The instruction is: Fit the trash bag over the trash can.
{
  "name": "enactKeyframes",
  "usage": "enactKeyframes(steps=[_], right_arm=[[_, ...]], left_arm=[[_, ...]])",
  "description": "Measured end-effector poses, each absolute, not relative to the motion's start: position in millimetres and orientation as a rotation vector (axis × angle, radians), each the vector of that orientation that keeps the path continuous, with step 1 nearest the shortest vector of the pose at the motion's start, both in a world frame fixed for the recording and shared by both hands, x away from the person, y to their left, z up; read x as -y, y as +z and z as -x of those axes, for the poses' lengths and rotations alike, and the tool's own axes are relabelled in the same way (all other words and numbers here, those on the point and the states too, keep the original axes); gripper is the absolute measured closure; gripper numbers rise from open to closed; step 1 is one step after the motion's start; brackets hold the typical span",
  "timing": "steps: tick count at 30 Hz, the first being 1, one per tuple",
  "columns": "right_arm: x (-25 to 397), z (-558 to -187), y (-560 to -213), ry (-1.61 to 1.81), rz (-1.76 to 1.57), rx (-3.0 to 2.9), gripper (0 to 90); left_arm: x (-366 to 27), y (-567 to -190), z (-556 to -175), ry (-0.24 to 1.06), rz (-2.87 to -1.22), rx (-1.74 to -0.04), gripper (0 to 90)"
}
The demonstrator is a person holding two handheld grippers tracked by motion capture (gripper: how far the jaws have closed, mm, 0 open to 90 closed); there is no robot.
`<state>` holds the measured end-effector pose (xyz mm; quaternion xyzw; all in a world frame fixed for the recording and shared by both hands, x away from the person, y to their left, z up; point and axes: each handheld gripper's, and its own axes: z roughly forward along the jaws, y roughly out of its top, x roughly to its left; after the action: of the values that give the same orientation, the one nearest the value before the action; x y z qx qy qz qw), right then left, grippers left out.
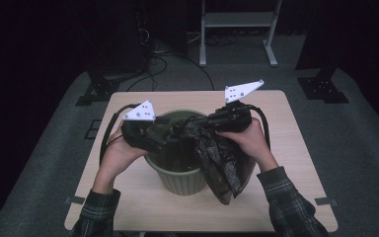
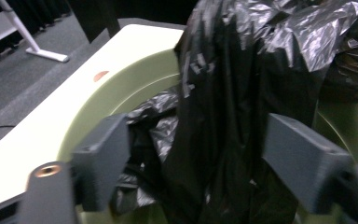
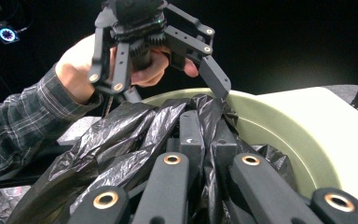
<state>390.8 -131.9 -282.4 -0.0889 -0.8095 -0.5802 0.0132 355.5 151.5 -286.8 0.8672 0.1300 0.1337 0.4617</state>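
Observation:
A pale green bin [image 1: 181, 180] stands mid-table. A crumpled black plastic bag [image 1: 224, 163] hangs over its right rim, partly inside and partly down the outside. My right gripper [image 1: 190, 129] is shut on a gathered fold of the bag [image 3: 116, 135] above the bin's mouth; its jaws [image 3: 207, 136] pinch the plastic. My left gripper [image 1: 173, 132] comes in from the left, open, with a hanging strip of the bag [image 2: 242, 70] between its wide-apart jaws [image 2: 204, 163] but not pinched. The right gripper view has the left gripper [image 3: 163, 86] open over the bin's rim [image 3: 270, 126].
The bin sits on a light wooden table [image 1: 286, 148] with bare surface around it. A small reddish mark [image 2: 101, 75] lies on the tabletop beside the bin's rim [image 2: 121, 88]. Grey carpet, a white frame's legs [image 1: 237, 19] and dark stands lie beyond the far edge.

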Motion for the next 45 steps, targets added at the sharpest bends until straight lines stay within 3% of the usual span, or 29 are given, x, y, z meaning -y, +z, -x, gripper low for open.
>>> enactKeyframes(steps=[7, 11, 16, 20, 22, 24, 27, 35, 45], right_arm=[[128, -390, -283, -1.809, 0.256, 2.503, 87.3], [123, -389, -282, -1.8, 0.233, 2.492, 87.3], [117, -389, -281, -1.8, 0.217, 2.489, 86.2], [120, -392, -283, -1.79, 0.262, 2.5, 75.1], [123, -392, -285, -1.789, 0.281, 2.502, 70.6], [129, -393, -286, -1.811, 0.319, 2.507, 62.3], [141, -393, -286, -1.828, 0.359, 2.519, 57.0], [185, -383, -284, -1.884, 0.44, 2.53, 55.1], [251, -353, -303, -1.908, 0.599, 2.555, 55.2]], left_arm=[[-134, -291, -356, 0.285, -2.182, -0.223, 14.8], [-129, -289, -358, 0.291, -2.202, -0.216, 19.0], [-125, -285, -359, 0.24, -2.21, -0.186, 49.4], [-125, -285, -360, 0.235, -2.254, -0.261, 79.5], [-127, -286, -361, 0.226, -2.267, -0.282, 87.9], [-131, -289, -362, 0.219, -2.283, -0.316, 88.6], [-136, -292, -364, 0.244, -2.285, -0.38, 88.7], [-153, -294, -373, 0.315, -2.269, -0.556, 88.7], [-162, -294, -372, 0.342, -2.233, -0.588, 88.4]])
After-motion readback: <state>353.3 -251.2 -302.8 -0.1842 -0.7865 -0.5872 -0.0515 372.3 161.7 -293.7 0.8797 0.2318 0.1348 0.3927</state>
